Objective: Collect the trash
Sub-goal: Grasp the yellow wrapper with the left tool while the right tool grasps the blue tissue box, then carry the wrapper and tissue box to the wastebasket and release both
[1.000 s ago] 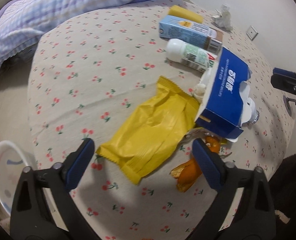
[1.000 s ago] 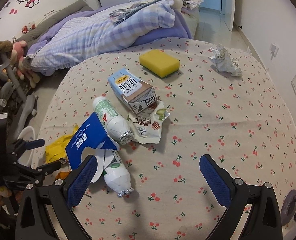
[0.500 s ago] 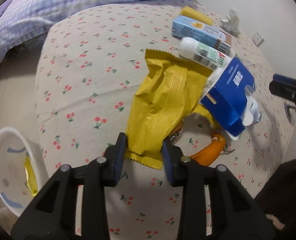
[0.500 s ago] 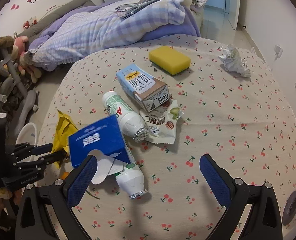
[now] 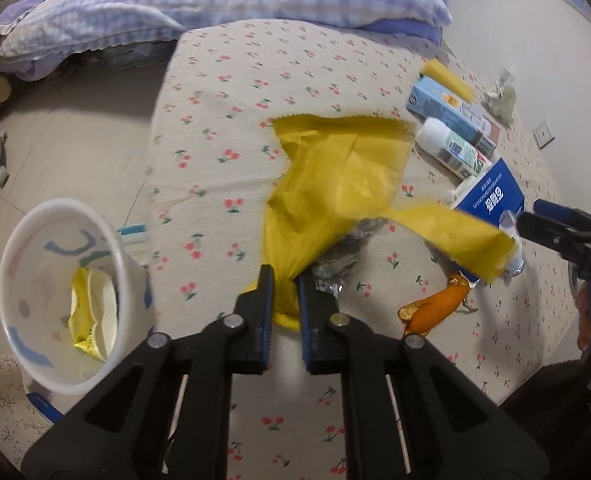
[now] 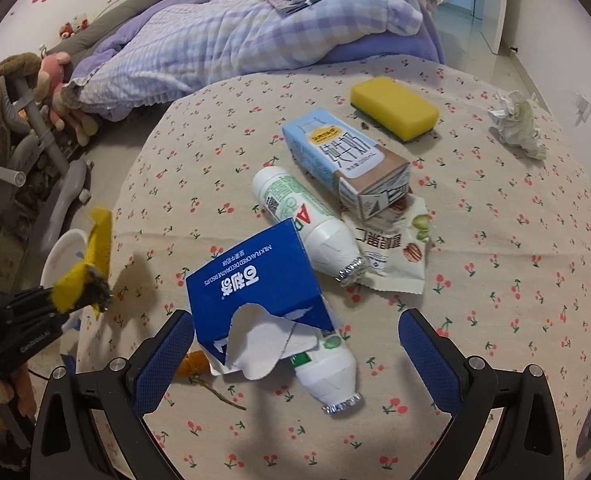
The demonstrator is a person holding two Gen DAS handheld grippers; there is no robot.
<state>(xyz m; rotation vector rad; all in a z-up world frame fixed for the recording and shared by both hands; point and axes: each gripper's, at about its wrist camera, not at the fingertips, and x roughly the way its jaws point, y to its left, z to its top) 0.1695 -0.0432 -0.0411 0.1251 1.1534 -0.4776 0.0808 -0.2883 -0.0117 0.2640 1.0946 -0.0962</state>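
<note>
Early in the job, by the look of it. One crumpled yellow-and-white wrapper (image 5: 89, 312) already down inside the white paper bin with pastel marks (image 5: 13, 264), standing on the floor just beside the round counter with the cherry-print cloth (image 5: 231, 80).

Second piece in hand: large crinkled yellow foil snack bag (image 5: 335, 184), pinched at its lower corner by the left tongs (image 5: 282, 300), pads pressed tight on the foil, most of the bag hanging free above the cloth and one flap trailing toward the blue box. Not yet over the bin, which sits off to the left in the left wrist view; a carry across the counter edge and a release likely next.

Right tongs (image 6: 295, 344) spread wide and holding nothing, poised low over the torn blue cardboard biscuit box (image 6: 255, 292), which lies between the pads without being touched.

Plenty left on the counter:
- white plastic drink bottle with green label (image 6: 303, 216), touching the box
- second white bottle with foil neck (image 6: 327, 372), partly under the box
- pale blue milk carton (image 6: 343, 160)
- flattened printed nut wrapper (image 6: 395, 248), under the carton's end
- orange peel (image 5: 435, 308)
- crumpled white tissue (image 6: 515, 128), well apart near the far edge

Yellow sponge (image 6: 393, 106) beyond the carton, perhaps not trash at all.
</note>
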